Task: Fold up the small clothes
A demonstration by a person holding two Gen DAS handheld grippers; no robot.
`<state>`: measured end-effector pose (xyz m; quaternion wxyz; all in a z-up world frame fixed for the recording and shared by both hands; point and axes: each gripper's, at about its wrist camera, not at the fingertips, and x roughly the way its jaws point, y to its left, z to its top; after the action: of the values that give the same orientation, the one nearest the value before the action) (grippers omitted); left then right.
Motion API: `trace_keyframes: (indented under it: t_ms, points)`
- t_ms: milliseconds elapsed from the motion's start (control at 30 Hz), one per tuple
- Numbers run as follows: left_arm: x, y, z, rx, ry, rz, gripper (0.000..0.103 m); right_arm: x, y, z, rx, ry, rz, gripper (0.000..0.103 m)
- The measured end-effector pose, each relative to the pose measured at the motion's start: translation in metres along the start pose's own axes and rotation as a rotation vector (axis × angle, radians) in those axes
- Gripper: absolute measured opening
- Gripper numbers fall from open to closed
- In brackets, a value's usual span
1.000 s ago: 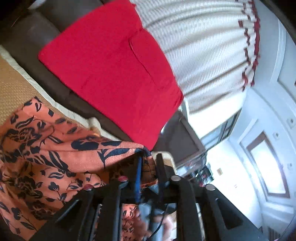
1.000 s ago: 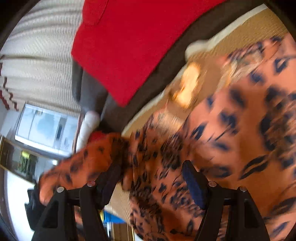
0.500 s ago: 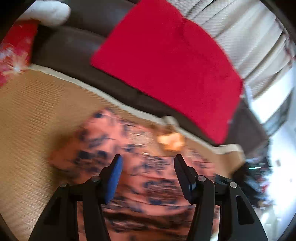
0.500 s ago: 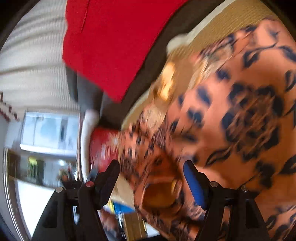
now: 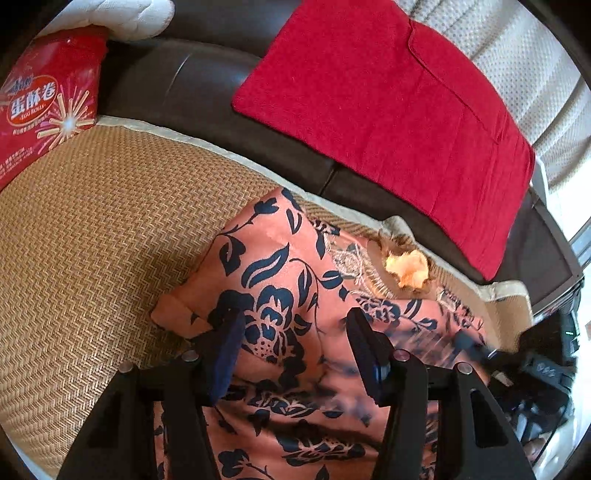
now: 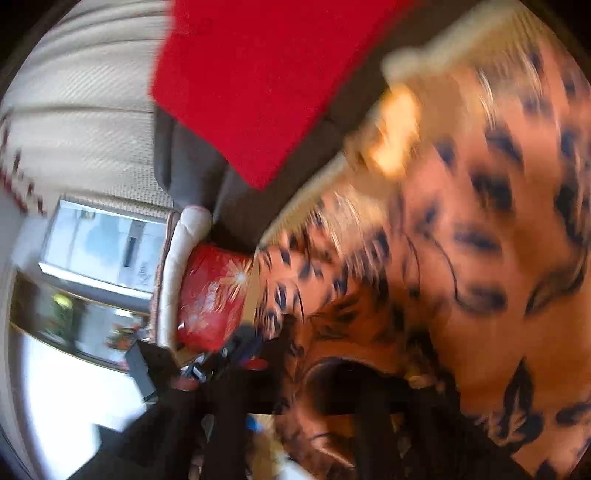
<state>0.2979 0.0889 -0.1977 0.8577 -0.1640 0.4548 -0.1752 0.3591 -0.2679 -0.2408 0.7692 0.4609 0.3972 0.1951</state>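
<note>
Garment (image 5: 280,280): thin smooth cloth w/ print. Mat (image 5: 92,229): rough woven straw. Sofa (image 5: 192,85): glossy leather. Cushion (image 5: 388,110): matt fuzzy cloth.

Salmon garment (image 5: 280,266), navy floral print

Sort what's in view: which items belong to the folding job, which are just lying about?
Job:
- floral garment, salmon with navy print, spread on the woven mat
- left gripper, open above it
- right gripper, shut; blur hides whether cloth is pinched

Lying about:
- red cloth on the dark sofa back
- red snack bag
- white cushion
- curtains
</note>
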Motion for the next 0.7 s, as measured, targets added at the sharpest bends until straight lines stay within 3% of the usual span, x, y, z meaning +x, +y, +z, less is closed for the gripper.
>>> trace_keyframes:
  t_ms: [100, 233, 267, 300, 333, 433, 500, 533, 600, 633, 700]
  points:
    - [-0.009, 0.0, 0.002, -0.006, -0.009, -0.035, 0.057, -0.039, 0.039, 0.005, -0.211, -0.215, -0.063, 0.007]
    - [0.002, -0.015, -0.006, 0.027, 0.034, -0.059, 0.057, -0.096, 0.062, 0.01, -0.369, -0.481, -0.193, 0.006]
    - [0.004, -0.018, -0.006, 0.037, 0.045, -0.063, 0.057, -0.111, 0.061, 0.014, -0.389, -0.532, -0.224, 0.006]
    - [0.008, -0.023, -0.008, 0.054, 0.059, -0.062, 0.057, -0.12, 0.055, 0.023, -0.385, -0.53, -0.244, 0.006]
    - [0.011, -0.026, -0.009, 0.069, 0.067, -0.05, 0.057, -0.123, 0.047, 0.031, -0.364, -0.489, -0.244, 0.007]
    - [0.017, -0.026, -0.008, 0.043, 0.073, -0.054, 0.057, -0.104, 0.001, 0.048, -0.127, -0.232, -0.128, 0.014]
    - [0.02, -0.023, -0.006, 0.019, 0.066, -0.049, 0.057, -0.08, -0.018, 0.05, -0.009, -0.061, -0.067, 0.026]
    - [0.019, -0.021, -0.006, 0.015, 0.059, -0.045, 0.057, -0.07, -0.023, 0.047, 0.032, -0.008, -0.06, 0.035]
    - [0.013, -0.016, -0.006, 0.021, 0.057, -0.04, 0.058, -0.055, -0.03, 0.038, 0.077, 0.058, -0.045, 0.064]
    - [0.013, -0.016, -0.007, 0.034, 0.06, -0.033, 0.058, -0.051, -0.031, 0.035, 0.087, 0.075, -0.035, 0.086]
    - [0.017, -0.018, -0.01, 0.066, 0.065, -0.012, 0.058, -0.047, -0.035, 0.026, 0.132, 0.081, -0.001, 0.087]
